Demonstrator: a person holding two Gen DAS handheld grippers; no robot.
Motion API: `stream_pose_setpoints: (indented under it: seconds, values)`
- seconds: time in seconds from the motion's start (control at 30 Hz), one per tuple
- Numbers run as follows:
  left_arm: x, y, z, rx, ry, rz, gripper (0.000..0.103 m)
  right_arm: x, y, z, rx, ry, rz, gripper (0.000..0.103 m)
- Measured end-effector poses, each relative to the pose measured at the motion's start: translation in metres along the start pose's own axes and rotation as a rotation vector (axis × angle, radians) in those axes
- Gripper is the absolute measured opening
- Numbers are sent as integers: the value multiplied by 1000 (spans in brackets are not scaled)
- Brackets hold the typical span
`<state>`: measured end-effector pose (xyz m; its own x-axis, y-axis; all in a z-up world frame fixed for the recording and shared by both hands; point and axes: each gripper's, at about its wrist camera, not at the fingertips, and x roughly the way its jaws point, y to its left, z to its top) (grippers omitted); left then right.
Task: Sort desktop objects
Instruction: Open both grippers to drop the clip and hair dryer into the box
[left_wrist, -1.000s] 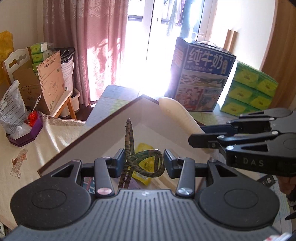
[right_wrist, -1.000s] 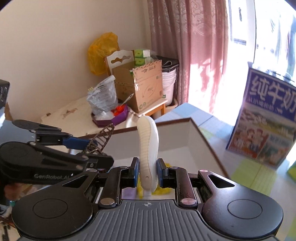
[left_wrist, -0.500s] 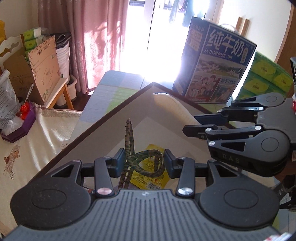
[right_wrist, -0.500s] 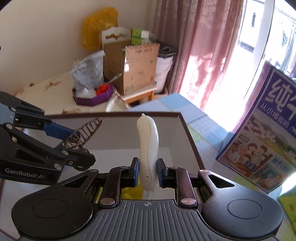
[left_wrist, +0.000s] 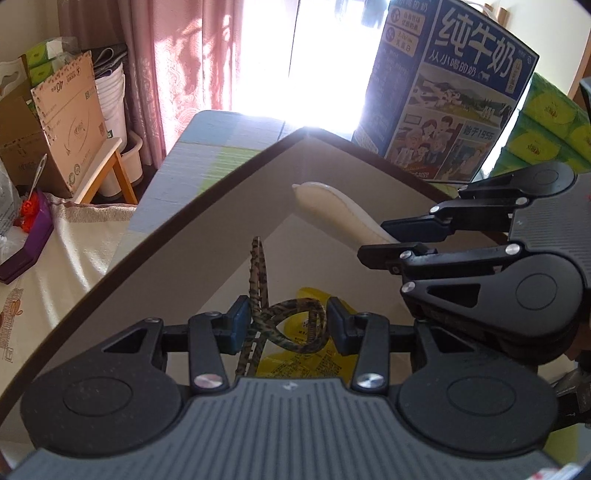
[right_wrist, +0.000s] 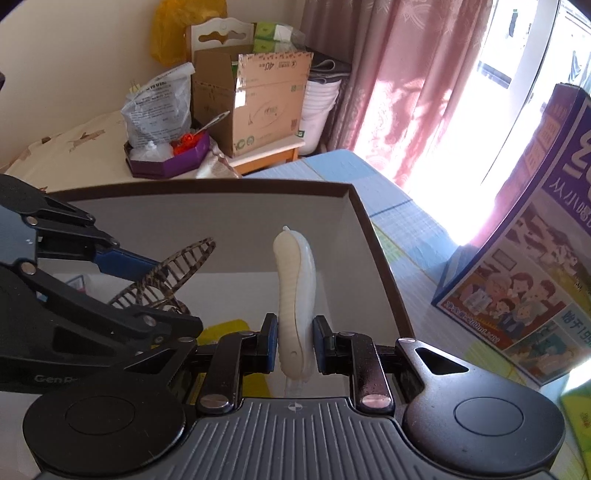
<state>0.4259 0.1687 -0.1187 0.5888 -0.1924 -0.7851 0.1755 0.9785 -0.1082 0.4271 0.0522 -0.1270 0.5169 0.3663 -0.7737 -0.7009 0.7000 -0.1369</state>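
My left gripper (left_wrist: 282, 321) is shut on a leopard-patterned hair clip (left_wrist: 257, 269), whose loop sticks up between the fingers. My right gripper (right_wrist: 294, 339) is shut on a long white ribbed object (right_wrist: 293, 273) that stands upright. Both hang side by side over a brown-rimmed grey box (right_wrist: 373, 236). A yellow packet (left_wrist: 306, 362) lies on the box floor. In the left wrist view the right gripper (left_wrist: 376, 240) and its white object (left_wrist: 332, 206) are at the right. In the right wrist view the left gripper (right_wrist: 173, 291) and the clip (right_wrist: 177, 266) are at the left.
A tall blue milk carton (left_wrist: 450, 92) stands just behind the box, with green tissue packs (left_wrist: 554, 122) beside it. Left of the box a cloth-covered table carries a purple tray (right_wrist: 166, 162) and a bag. A cardboard box (right_wrist: 255, 99) sits on a stool by the pink curtain.
Both grippers have come down and forward over the grey box, which now fills more of each view. Each still holds its object as before.
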Motion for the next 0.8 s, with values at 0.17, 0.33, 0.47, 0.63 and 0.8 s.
stream_pose_setpoints:
  seconds: [0.17,0.33,0.47,0.63,0.8]
  values:
    - [8,2,0,5,-7,6,40,4,-4,-3,6,2,-5,17]
    - [4,-3,2,41,-32,11,53,3,-8,-6,21,-7,6,17]
    - [4,-5,2,43,-25,10,53,2,-8,-8,22,-15,10,17]
    - [-1,-3,-1,31,-14,26,61,-7,-7,-12,15,-76,34,29]
    - [-14,-5,-10,36,-14,63,66,-23,-9,-20,47,-122,40,60]
